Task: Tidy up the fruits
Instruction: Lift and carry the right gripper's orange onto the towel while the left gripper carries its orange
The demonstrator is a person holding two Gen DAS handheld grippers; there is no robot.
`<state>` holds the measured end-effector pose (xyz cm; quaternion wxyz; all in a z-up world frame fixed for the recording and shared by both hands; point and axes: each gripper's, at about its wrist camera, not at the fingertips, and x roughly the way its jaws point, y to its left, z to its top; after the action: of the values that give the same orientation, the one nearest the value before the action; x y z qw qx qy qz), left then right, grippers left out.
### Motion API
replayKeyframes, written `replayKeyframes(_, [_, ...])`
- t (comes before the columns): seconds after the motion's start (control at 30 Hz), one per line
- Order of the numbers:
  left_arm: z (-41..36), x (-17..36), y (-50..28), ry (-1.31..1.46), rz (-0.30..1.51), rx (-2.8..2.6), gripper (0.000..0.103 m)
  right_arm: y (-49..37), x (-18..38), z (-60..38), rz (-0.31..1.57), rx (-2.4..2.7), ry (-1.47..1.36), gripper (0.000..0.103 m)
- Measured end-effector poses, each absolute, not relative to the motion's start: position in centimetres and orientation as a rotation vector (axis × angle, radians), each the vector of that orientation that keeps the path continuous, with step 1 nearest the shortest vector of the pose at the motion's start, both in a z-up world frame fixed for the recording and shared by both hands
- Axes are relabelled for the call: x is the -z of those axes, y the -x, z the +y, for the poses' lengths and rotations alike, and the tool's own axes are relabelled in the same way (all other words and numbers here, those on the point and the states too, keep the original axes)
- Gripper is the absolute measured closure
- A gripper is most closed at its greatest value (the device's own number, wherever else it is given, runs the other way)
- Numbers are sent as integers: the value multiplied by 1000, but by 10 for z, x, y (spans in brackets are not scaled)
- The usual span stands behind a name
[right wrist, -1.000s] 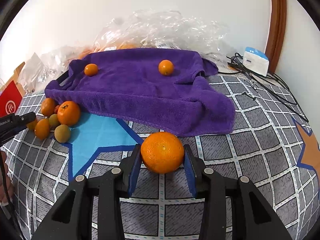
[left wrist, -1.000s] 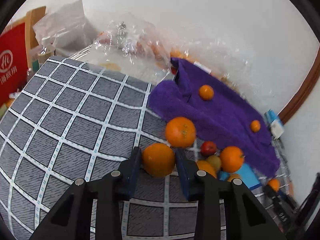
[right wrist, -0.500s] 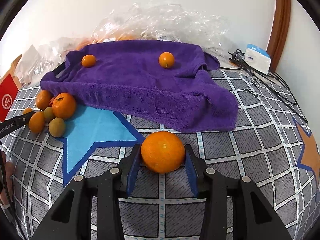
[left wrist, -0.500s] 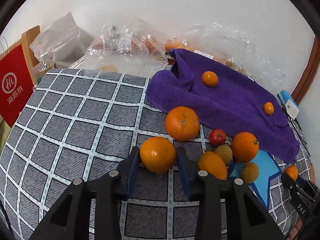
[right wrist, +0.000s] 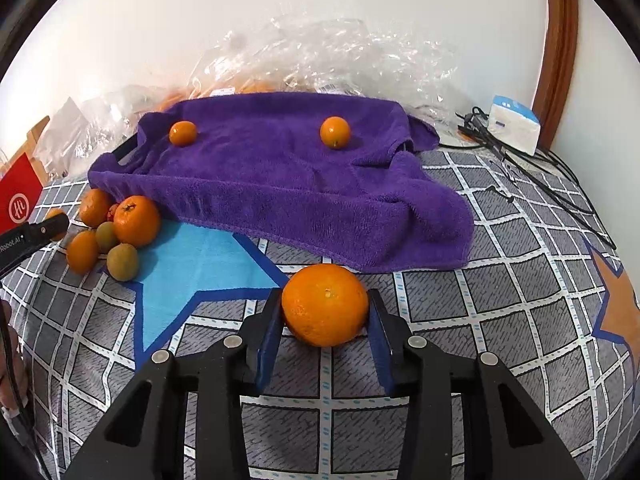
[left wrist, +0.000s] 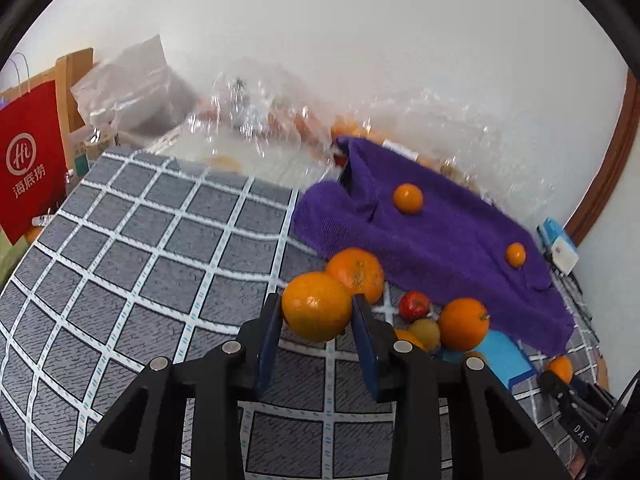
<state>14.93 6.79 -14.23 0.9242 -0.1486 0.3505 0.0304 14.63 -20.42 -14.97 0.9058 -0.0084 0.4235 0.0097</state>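
Lifted since the earlier frame, the left tool [left wrist: 316, 314] pinches an orange [left wrist: 317, 306] above the checked cloth [left wrist: 140, 248], while the right tool [right wrist: 325, 312] brackets another orange [right wrist: 325, 305] beside the purple towel [right wrist: 280, 184] bearing two tangerines [right wrist: 335, 132].

At the lower centre, the right gripper [right wrist: 325, 322] clamps a round orange fruit [right wrist: 325, 305] on the grey checked cloth [right wrist: 500, 320].

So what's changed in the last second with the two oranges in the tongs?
The left tongs have lifted their orange and carried it toward the fruit pile; it now overlaps the big orange behind. The right tongs stay around their orange on the cloth, just nearer. The purple towel is unchanged.
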Motion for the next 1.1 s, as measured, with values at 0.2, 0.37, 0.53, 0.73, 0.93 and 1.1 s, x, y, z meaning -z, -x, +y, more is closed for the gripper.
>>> replayKeyframes(0.2, [70, 137, -146, 330, 680, -45, 70, -146, 150, -204, 874, -23, 8, 63])
replayKeyframes(0.37, [72, 131, -142, 349, 652, -23, 70, -146, 149, -204, 865, -19, 8, 63])
replayKeyframes(0.53, [73, 129, -138, 363, 635, -2, 70, -146, 149, -206, 863, -19, -3, 63])
replayKeyframes(0.73, [71, 128, -135, 368, 625, 12, 70, -145, 149, -206, 862, -18, -11, 63])
replayKeyframes(0.93, [67, 127, -134, 350, 620, 24, 70, -145, 148, -205, 859, -20, -9, 63])
replayKeyframes(1.1, [63, 126, -133, 324, 601, 13, 70, -144, 147, -207, 848, -29, -23, 63])
